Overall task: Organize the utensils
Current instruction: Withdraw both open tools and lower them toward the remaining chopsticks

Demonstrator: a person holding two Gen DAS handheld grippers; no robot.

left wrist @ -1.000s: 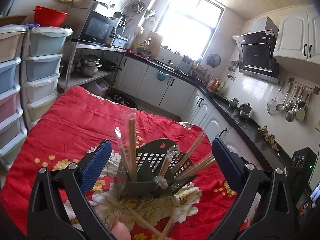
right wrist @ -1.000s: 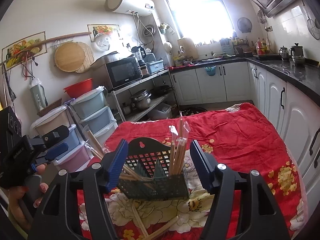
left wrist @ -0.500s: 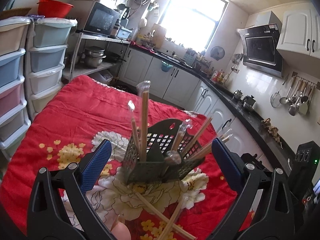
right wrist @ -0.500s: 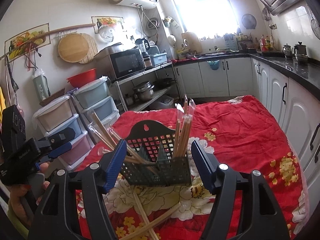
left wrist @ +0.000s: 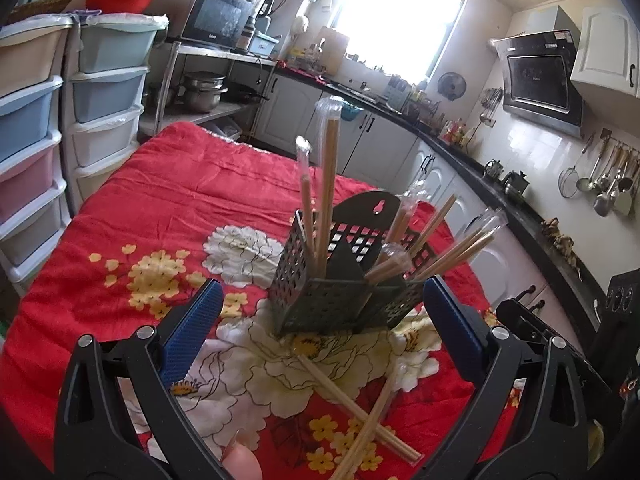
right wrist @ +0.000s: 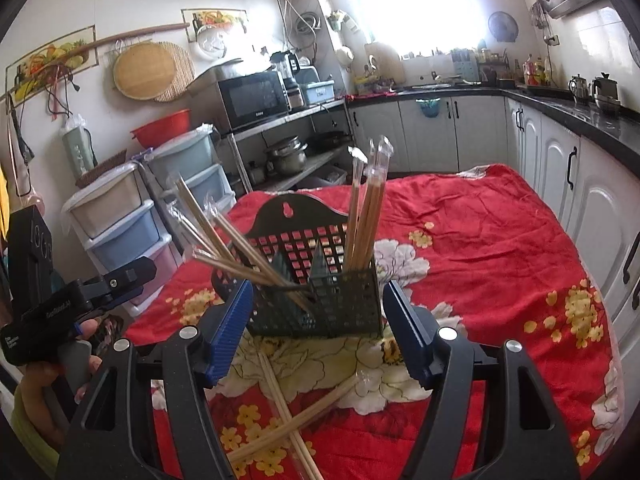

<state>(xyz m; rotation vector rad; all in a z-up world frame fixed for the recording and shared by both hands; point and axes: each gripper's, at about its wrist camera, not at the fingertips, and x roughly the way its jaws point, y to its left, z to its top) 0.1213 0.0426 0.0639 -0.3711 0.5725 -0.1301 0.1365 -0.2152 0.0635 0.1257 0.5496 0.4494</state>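
Chopsticks (right wrist: pixel 366 216), several pairs in clear plastic sleeves, stand in a dark perforated holder (right wrist: pixel 320 304). One bunch is nearly upright in the compartment toward the right tongs' right finger; another bunch (right wrist: pixel 224 248) leans out over the rim toward its left finger. The holder sits on a red flowered cloth (right wrist: pixel 500 248), just ahead of the right tongs (right wrist: pixel 318 328) and roughly centred between the blue pads.

Two more sleeved pairs (right wrist: pixel 288 412) lie crossed on the cloth, below the holder and between the two black arms of the right tongs, nearer the camera than the pads.

Right tongs: jaws wide, nothing between the pads, not touching the holder.

Left tongs (left wrist: pixel 320 324): jaws also wide, empty. In the left wrist view the holder (left wrist: pixel 340 300) stands just ahead, between the pads but apart from both; an upright bunch (left wrist: pixel 326 192) rises on its left side and a leaning bunch (left wrist: pixel 452 244) points toward the right pad. The crossed pairs (left wrist: pixel 360 412) lie on the cloth (left wrist: pixel 160 200) inside the arms.

In the right wrist view the left tongs' body shows at the far left, held by a hand (right wrist: pixel 48 364).

Beyond: stacked plastic drawers (right wrist: pixel 116 220) off the cloth's left edge, a microwave (right wrist: pixel 252 98) on a shelf, white cabinets (right wrist: pixel 560 168) to the right.
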